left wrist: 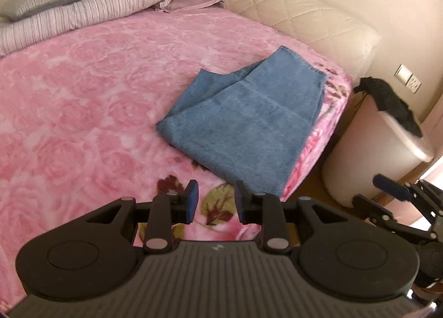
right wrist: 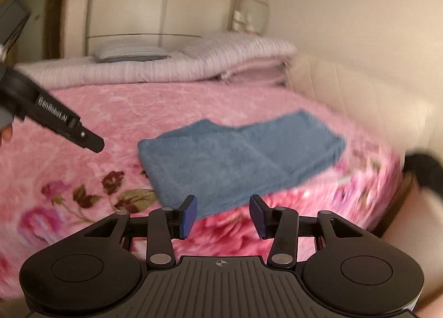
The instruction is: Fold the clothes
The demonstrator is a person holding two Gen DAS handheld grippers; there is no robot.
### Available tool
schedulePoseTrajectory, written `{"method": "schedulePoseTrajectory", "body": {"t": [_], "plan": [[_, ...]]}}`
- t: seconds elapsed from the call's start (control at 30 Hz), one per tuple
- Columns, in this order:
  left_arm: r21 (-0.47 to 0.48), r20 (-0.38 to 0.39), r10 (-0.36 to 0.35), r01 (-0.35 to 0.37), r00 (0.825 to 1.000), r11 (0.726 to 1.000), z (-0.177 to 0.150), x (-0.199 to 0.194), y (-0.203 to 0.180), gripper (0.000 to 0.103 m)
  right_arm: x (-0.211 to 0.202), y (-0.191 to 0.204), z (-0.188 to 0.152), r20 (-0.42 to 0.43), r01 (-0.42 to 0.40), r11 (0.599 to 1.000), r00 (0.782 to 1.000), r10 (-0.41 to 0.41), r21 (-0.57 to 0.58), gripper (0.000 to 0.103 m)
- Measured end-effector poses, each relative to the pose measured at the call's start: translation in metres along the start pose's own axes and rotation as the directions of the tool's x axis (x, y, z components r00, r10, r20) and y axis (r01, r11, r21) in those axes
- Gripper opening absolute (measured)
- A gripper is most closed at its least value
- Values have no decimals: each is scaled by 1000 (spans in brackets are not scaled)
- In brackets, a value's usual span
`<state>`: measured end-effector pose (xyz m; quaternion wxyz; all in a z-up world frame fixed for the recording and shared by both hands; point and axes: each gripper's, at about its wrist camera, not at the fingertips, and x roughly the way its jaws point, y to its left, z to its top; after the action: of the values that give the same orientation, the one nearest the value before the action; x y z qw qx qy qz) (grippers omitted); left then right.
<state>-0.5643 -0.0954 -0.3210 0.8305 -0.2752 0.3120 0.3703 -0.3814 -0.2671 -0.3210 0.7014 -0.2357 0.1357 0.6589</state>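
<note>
- Denim blue folded jeans are lying on the pink bed toward 1 o'clock
- Left tool and right tool are hanging released, empty

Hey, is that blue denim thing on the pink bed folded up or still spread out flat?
Folded. The blue denim garment lies as a compact rectangle with doubled layers along its edge, on the pink blanket.

right gripper open, empty | folded blue garment on pink blanket
</note>
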Motion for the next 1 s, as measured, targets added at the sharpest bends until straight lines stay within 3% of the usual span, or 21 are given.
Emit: {"method": "schedulePoseTrajectory", "body": {"t": [0.1, 0.2, 0.43, 0.67, 0.9, 0.97, 1.0], "plan": [[-9, -19, -3, 3, 1000, 1000, -4, 10, 3, 23, 7, 13, -9, 22, -2, 981, 1000, 6, -195, 52], [-22, -41, -13, 12, 999, 1000, -5, 22, 7, 23, 21, 26, -23, 14, -10, 935, 1000, 16, -354, 53], [-36, -78, -16, 13, 997, 999, -4, 47, 11, 23, 61, 39, -44, -45, -71, 875, 997, 56, -479, 54], [-61, -112, -8, 1, 994, 998, -1, 73, 22, 23, 101, 49, -69, -49, -92, 726, 996, 80, -681, 54], [-71, -136, -15, 5, 991, 997, 5, 95, 31, 23, 137, 55, -96, 3, -45, 574, 997, 82, -818, 54], [-74, -140, -19, 9, 990, 997, 6, 100, 33, 23, 142, 53, -98, 40, -25, 562, 994, 104, -827, 54], [-75, -139, -23, 13, 990, 997, 6, 101, 34, 23, 142, 49, -94, 25, -56, 583, 991, 131, -811, 47]]}}
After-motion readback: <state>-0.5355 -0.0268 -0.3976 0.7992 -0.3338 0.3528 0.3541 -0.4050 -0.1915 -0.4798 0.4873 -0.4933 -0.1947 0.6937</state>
